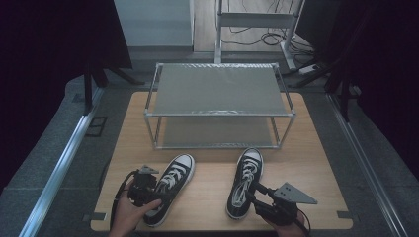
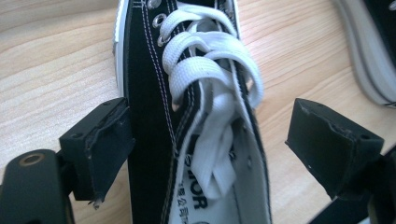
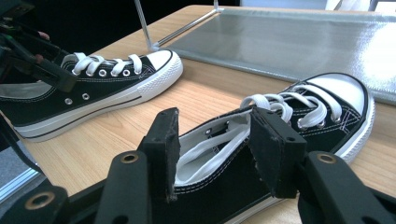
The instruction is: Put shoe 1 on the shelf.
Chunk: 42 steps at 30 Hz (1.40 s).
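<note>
Two black canvas sneakers with white laces and toe caps lie on the wooden table (image 1: 207, 195), toes toward the rack. My left gripper (image 1: 155, 190) is over the heel end of the left sneaker (image 1: 180, 165). Its jaws are open (image 2: 208, 121) and straddle the collar of the left sneaker (image 2: 149, 93); the left pad (image 2: 105, 149) sits against the black side and the right pad (image 2: 327, 140) stands well off. My right gripper (image 1: 253, 191) is at the right sneaker (image 1: 248, 170). It is open (image 3: 215, 121), with the collar of the right sneaker (image 3: 327, 107) between the pads.
A two-shelf metal shoe rack (image 1: 217, 89) with grey shelves stands at the far half of the table. Its lower shelf (image 3: 289, 42) lies just beyond the toes. The left sneaker (image 3: 102, 79) and the left gripper (image 3: 28, 51) show across the bare wood between the shoes.
</note>
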Tool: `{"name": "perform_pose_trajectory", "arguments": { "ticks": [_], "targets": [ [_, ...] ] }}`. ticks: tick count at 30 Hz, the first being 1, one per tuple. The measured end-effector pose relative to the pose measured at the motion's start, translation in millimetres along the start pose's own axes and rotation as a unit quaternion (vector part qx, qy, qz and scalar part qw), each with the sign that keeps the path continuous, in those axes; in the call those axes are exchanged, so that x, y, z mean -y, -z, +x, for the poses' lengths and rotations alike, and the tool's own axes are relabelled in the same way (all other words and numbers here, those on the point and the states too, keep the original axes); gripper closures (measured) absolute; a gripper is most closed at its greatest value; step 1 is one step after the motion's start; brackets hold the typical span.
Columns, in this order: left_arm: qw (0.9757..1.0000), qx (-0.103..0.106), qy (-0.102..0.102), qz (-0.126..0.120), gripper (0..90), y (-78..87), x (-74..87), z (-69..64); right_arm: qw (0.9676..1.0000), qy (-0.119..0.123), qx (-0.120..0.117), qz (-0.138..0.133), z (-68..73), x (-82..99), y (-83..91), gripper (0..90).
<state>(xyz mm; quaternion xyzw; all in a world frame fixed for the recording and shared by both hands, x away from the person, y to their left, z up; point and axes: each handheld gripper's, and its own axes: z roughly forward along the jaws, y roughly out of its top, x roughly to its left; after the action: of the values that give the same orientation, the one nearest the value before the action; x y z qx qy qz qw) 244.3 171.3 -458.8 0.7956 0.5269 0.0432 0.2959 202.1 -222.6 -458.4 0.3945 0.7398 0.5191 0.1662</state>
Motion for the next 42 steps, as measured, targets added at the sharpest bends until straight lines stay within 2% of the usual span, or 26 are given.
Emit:
{"name": "perform_pose_trajectory", "arguments": {
  "ticks": [7, 8, 11, 17, 26, 31, 34, 35, 42],
  "targets": [
    [0.9988, -0.022, -0.003, 0.045, 11.5, -12.4, -7.3, 2.8, 1.0, 0.002, 0.001, 0.009, 2.6, 3.0, -4.1, 52.0],
    [0.9988, -0.022, -0.003, 0.045, 11.5, -12.4, -7.3, 2.8, 0.9999, 0.003, 0.001, 0.01, 2.9, 3.2, -4.4, 51.8],
    [0.9968, -0.031, -0.002, 0.074, 11.5, -21.3, -11.4, 4.7, 0.9999, 0.004, 0.002, 0.012, 2.7, 3.7, -5.1, 51.6],
    [0.9944, -0.032, -0.008, 0.101, 10.8, -29.2, -16.7, 4.7, 0.9999, 0.001, 0.008, 0.013, 0.8, 5.2, -6.4, 51.3],
    [0.9898, -0.045, -0.018, 0.134, 10.1, -40.5, -24.7, 1.8, 0.9998, 0.002, 0.008, 0.017, 1.4, 5.5, -6.8, 50.8],
    [0.9869, -0.044, -0.021, 0.154, 9.7, -44.4, -27.4, 3.1, 0.9998, 0.002, 0.011, 0.016, 1.4, 5.6, -6.8, 50.6],
    [0.9856, -0.039, -0.015, 0.164, 9.5, -46.8, -28.4, 4.7, 0.9998, 0.002, 0.011, 0.016, 1.7, 5.8, -7.0, 50.6],
    [0.9844, -0.038, -0.015, 0.171, 9.5, -47.6, -28.8, 5.4, 0.9998, 0.003, 0.011, 0.017, 1.7, 5.8, -7.0, 50.6],
    [0.9843, -0.032, -0.011, 0.173, 7.8, -49.8, -29.6, 6.4, 0.9998, 0.003, 0.012, 0.016, 1.4, 6.4, -8.1, 50.5]
  ]
}}
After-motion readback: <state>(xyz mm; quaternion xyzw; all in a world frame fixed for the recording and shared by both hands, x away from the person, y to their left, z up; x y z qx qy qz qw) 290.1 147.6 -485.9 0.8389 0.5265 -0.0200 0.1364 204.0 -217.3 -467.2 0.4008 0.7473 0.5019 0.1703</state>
